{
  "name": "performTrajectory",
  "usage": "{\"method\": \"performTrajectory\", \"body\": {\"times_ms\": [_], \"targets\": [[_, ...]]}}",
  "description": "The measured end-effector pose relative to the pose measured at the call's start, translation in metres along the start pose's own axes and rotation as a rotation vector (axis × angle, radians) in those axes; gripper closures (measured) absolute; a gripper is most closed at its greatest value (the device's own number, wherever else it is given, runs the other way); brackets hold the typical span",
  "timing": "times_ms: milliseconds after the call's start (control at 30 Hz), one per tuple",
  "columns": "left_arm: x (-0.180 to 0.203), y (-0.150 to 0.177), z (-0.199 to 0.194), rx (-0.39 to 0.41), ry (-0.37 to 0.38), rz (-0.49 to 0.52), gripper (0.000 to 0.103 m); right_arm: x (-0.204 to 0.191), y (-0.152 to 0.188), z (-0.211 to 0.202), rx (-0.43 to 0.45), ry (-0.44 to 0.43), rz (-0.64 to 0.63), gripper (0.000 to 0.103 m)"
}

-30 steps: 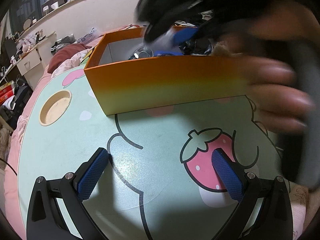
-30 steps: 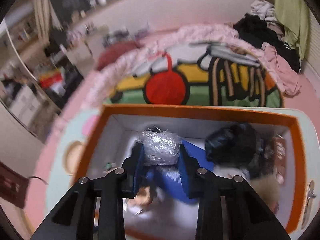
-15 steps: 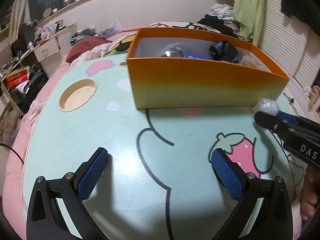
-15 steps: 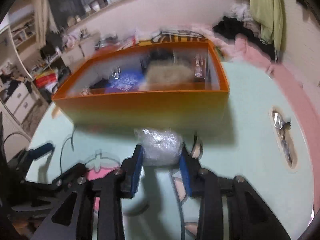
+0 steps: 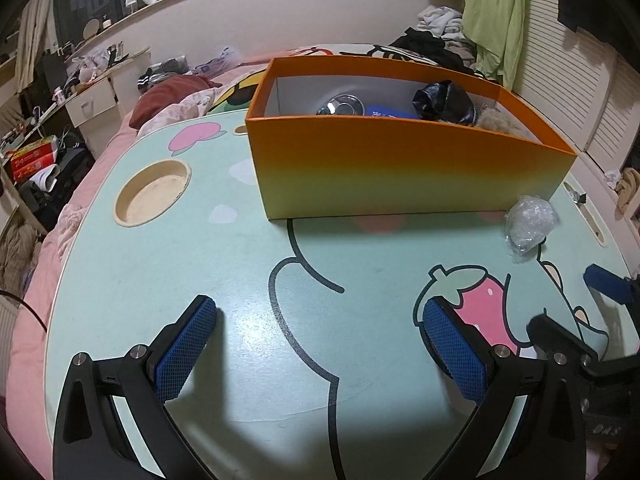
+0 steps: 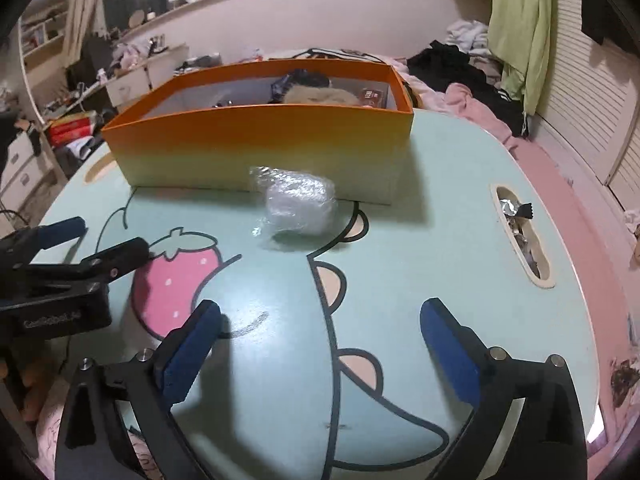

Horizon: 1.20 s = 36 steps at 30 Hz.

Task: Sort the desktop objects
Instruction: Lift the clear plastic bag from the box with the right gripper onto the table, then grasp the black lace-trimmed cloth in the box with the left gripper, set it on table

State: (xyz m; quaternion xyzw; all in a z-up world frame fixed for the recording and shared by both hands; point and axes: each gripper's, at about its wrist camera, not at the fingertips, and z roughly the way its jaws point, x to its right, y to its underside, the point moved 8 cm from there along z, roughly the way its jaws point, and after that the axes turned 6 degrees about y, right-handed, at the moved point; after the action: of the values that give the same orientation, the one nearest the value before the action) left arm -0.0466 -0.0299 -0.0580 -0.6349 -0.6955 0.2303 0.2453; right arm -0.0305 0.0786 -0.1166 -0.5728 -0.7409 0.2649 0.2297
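A crumpled clear plastic wad (image 6: 298,206) lies on the mint cartoon table (image 6: 440,240), just in front of the orange box (image 6: 260,140). My right gripper (image 6: 320,308) sits a short way behind the wad; its jaws are opening wide with nothing between them. In the left wrist view the wad (image 5: 530,220) rests by the near right corner of the box (image 5: 400,168), and the right gripper (image 5: 568,298) reaches in from the right edge. My left gripper (image 5: 319,306) hangs open over the table with nothing in it, and appears at the left in the right wrist view (image 6: 109,236).
The box holds a black bag (image 5: 444,102), a shiny metal disc (image 5: 340,104) and a blue item (image 5: 386,112). A round recess (image 5: 154,192) is sunk into the table's left side. A slot (image 6: 520,232) with foil wrappers lies at its right. Bedding and clothes surround the table.
The right gripper carried the plastic wad out of the box, set it on the table in front, opened and drew back. The left gripper barely moved.
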Motion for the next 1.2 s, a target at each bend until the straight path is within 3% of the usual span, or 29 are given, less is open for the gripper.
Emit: {"method": "performTrajectory", "body": {"times_ms": [133, 200, 267, 300, 367, 433, 500, 667, 767, 900, 967, 1000, 1100, 1200], "targets": [[0.002, 0.0, 0.0, -0.006, 0.016, 0.008, 0.0, 0.0, 0.003, 0.003, 0.004, 0.006, 0.0, 0.002], [0.006, -0.004, -0.005, 0.005, 0.08, 0.008, 0.004, -0.001, 0.005, 0.004, 0.004, 0.007, -0.002, 0.002], [0.008, -0.014, -0.019, 0.056, 0.098, 0.015, 0.019, -0.003, 0.008, 0.004, 0.004, 0.005, 0.001, 0.002], [0.013, -0.023, -0.028, 0.081, 0.107, 0.028, 0.021, -0.002, 0.007, 0.003, 0.004, 0.005, 0.0, 0.002], [0.03, -0.045, -0.039, 0.091, 0.211, 0.05, 0.025, -0.002, 0.007, 0.003, 0.005, 0.005, 0.0, 0.002], [0.048, -0.072, -0.044, 0.086, 0.296, 0.045, 0.039, 0.001, 0.006, 0.003, 0.005, 0.003, 0.0, 0.002], [0.064, -0.098, -0.041, 0.074, 0.334, 0.055, 0.041, 0.003, 0.003, 0.002, 0.003, 0.003, -0.001, 0.001], [0.103, -0.154, 0.016, -0.083, 0.327, 0.083, 0.041, 0.004, 0.003, 0.0, 0.004, 0.002, -0.003, 0.002], [0.115, -0.156, 0.054, -0.177, 0.291, 0.066, 0.041, 0.004, 0.003, 0.0, 0.004, 0.001, -0.002, 0.002], [0.122, -0.153, 0.087, -0.243, 0.232, 0.075, 0.041, 0.004, 0.002, -0.001, 0.004, 0.0, -0.002, 0.002], [0.118, -0.155, 0.093, -0.217, 0.174, 0.069, 0.056, 0.003, 0.001, -0.001, 0.003, -0.001, -0.002, 0.002], [0.114, -0.155, 0.094, -0.204, 0.166, 0.06, 0.058, 0.003, 0.001, -0.001, 0.004, -0.001, -0.002, 0.002], [0.104, -0.153, 0.086, -0.176, 0.195, 0.056, 0.078, 0.002, 0.0, -0.002, 0.004, -0.001, -0.002, 0.002], [0.089, -0.158, 0.075, -0.149, 0.253, 0.023, 0.088, 0.002, 0.0, -0.002, 0.004, -0.001, -0.002, 0.002]]}}
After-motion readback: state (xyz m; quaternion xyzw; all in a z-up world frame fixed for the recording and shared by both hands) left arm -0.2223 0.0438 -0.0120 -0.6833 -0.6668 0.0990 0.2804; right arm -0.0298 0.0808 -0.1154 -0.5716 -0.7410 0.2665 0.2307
